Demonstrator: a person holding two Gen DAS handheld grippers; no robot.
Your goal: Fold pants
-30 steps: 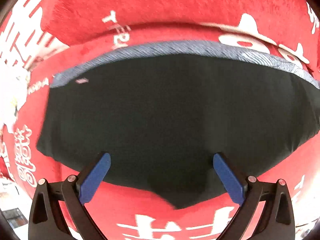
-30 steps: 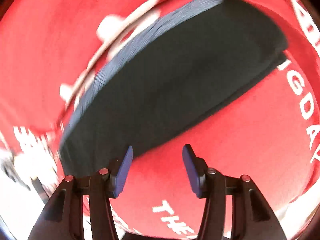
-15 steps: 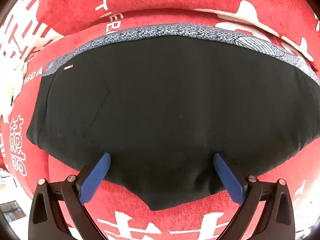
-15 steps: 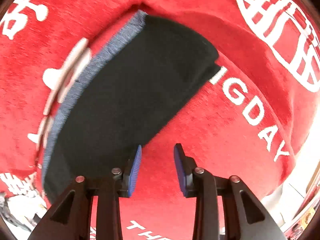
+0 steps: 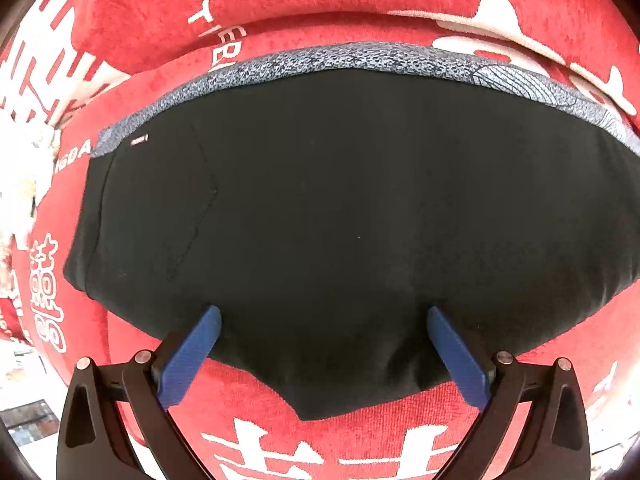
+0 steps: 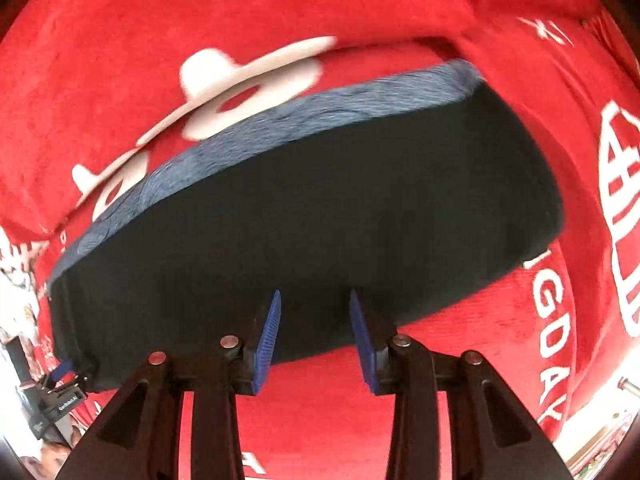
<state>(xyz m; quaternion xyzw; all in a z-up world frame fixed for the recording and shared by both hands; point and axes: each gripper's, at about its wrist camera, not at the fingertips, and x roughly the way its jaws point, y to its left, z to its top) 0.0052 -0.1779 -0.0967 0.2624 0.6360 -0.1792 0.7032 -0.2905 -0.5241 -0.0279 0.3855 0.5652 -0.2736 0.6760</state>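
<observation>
Left gripper [image 5: 324, 316] points forward and down over the near hem of the pants [image 5: 352, 216], jaws spread wide, the blue ribbed pads [image 5: 192, 356] flanking a bulge of black cloth; whether the tips touch the fabric cannot be told. Nothing is clamped between them. Right gripper [image 6: 315, 300] comes in at the opposite near edge of the same garment, jaws parted to a narrow gap, its blue ridged pads [image 6: 269, 338] over the black hem, nothing pinched between them; the view is somewhat blurred. Left gripper also shows small at the lower left edge of the right wrist view, at the far corner of the pants [image 6: 320, 232]. Pants: folded into a broad, flat, roughly half-oval slab, matte black knit, smooth with slight puckers near the close edge, a faint diagonal pocket seam on the left side and a small pale tag just under the waistband [image 5: 360, 60]. Waistband: speckled grey-blue woven strip with a fine line pattern, running along the far edge. Pants lie on a red blanket [image 5: 360, 0], plush short-pile texture, printed with white letters and white shapes; it covers the whole support surface and rises in a fold behind the waistband.
</observation>
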